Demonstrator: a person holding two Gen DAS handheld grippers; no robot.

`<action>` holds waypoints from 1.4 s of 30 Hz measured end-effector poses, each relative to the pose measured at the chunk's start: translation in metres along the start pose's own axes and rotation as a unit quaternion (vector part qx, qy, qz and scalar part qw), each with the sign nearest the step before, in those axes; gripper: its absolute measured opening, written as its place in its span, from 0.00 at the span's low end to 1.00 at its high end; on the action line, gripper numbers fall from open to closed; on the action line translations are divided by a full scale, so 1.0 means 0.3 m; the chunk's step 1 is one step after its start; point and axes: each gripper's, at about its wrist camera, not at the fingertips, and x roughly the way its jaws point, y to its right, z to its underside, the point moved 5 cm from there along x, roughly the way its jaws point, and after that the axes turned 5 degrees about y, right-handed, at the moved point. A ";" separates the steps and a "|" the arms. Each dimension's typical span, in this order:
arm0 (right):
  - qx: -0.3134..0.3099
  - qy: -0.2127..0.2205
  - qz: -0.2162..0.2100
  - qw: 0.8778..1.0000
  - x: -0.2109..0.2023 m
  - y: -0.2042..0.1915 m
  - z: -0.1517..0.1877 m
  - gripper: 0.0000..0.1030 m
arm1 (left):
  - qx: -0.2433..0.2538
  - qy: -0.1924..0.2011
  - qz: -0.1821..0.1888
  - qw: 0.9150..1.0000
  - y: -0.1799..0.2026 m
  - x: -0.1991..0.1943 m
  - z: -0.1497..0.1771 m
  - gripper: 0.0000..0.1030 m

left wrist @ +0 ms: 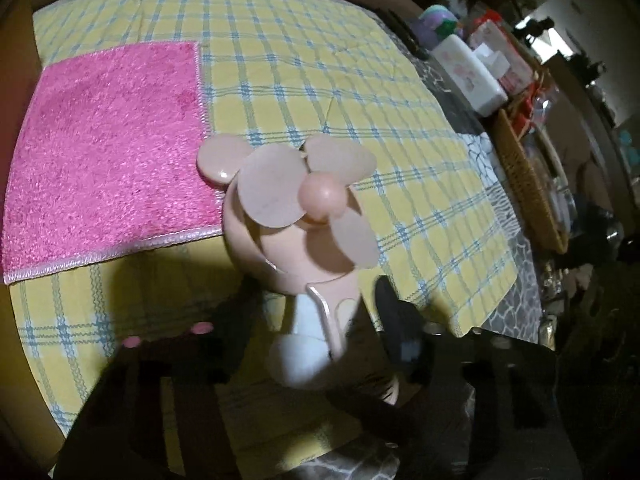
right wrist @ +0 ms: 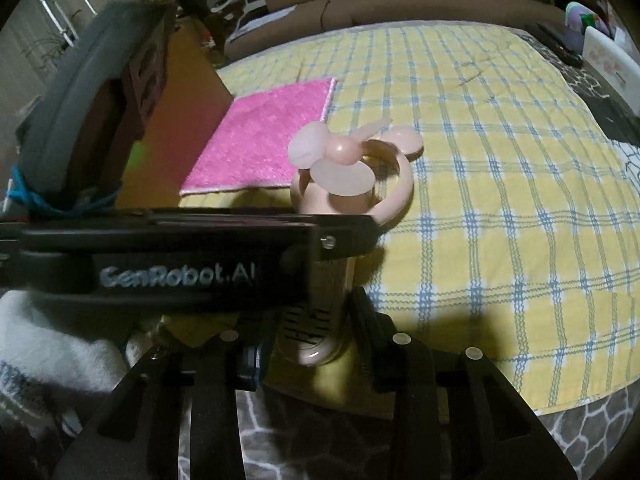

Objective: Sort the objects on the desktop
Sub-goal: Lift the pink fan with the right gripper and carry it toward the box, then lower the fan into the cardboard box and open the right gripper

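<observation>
A pale pink hand-held fan [left wrist: 304, 208] with mouse ears stands upright between my grippers, above the yellow plaid cloth [left wrist: 360, 80]. My left gripper [left wrist: 316, 320] is shut on the fan's handle. In the right wrist view the fan [right wrist: 352, 172] rises from my right gripper [right wrist: 312, 336], which is shut on the lower end of the handle. The left gripper's black body [right wrist: 180, 256] crosses in front from the left and hides the middle of the handle. A pink towel [left wrist: 108, 156] lies flat on the cloth to the left; it also shows in the right wrist view [right wrist: 260, 140].
A wicker basket [left wrist: 528, 184] with clutter, a white box [left wrist: 468, 72] and other items line the table's right edge. A brown sofa [right wrist: 400, 4] stands behind the table. A grey patterned tabletop [right wrist: 580, 432] shows past the cloth's near edge.
</observation>
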 end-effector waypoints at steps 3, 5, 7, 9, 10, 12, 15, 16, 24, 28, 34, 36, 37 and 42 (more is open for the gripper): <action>-0.006 0.001 -0.003 1.000 0.001 -0.014 0.002 0.35 | -0.005 -0.002 0.011 1.000 -0.010 -0.005 0.008 0.40; -0.013 -0.003 -0.002 1.000 0.008 -0.024 0.005 0.35 | -0.015 -0.002 0.018 1.000 -0.017 -0.007 0.015 0.37; -0.008 -0.007 -0.001 1.000 0.017 -0.018 0.007 0.36 | -0.022 -0.001 0.023 0.999 -0.025 -0.007 0.018 0.35; 0.026 -0.013 -0.015 0.999 0.031 0.009 0.011 0.42 | -0.024 0.000 0.026 0.999 -0.027 -0.009 0.019 0.35; 0.039 -0.017 -0.022 0.999 0.037 0.020 0.013 0.45 | -0.027 -0.001 0.027 0.999 -0.029 -0.010 0.020 0.34; 0.050 -0.013 -0.032 0.998 0.041 0.029 0.006 0.47 | -0.036 -0.006 0.036 0.999 -0.028 -0.006 0.023 0.33; 0.030 -0.014 -0.024 0.999 0.054 0.003 -0.002 0.59 | -0.028 -0.011 0.039 0.999 -0.009 -0.001 0.030 0.36; 0.018 -0.015 -0.023 0.999 0.058 -0.014 -0.005 0.61 | -0.025 -0.013 0.039 0.999 -0.001 0.000 0.032 0.37; -0.051 0.002 0.012 0.999 0.025 -0.075 -0.014 0.51 | -0.050 0.002 0.062 0.997 -0.018 -0.052 0.038 0.36; -0.077 0.030 0.011 0.997 -0.039 -0.144 -0.047 0.47 | -0.054 0.023 0.085 0.995 -0.013 -0.152 0.010 0.35; -0.081 0.088 -0.024 0.993 -0.161 -0.285 -0.148 0.45 | -0.046 0.071 0.119 0.989 -0.015 -0.394 -0.077 0.35; -0.094 0.099 -0.025 0.990 -0.202 -0.344 -0.180 0.45 | -0.044 0.096 0.129 0.986 -0.023 -0.500 -0.109 0.35; -0.109 0.108 -0.026 0.988 -0.226 -0.399 -0.212 0.45 | -0.044 0.108 0.133 0.984 -0.034 -0.549 -0.120 0.35; -0.164 0.128 -0.040 0.977 -0.278 -0.634 -0.316 0.45 | -0.045 0.167 0.141 0.975 -0.123 -0.807 -0.165 0.35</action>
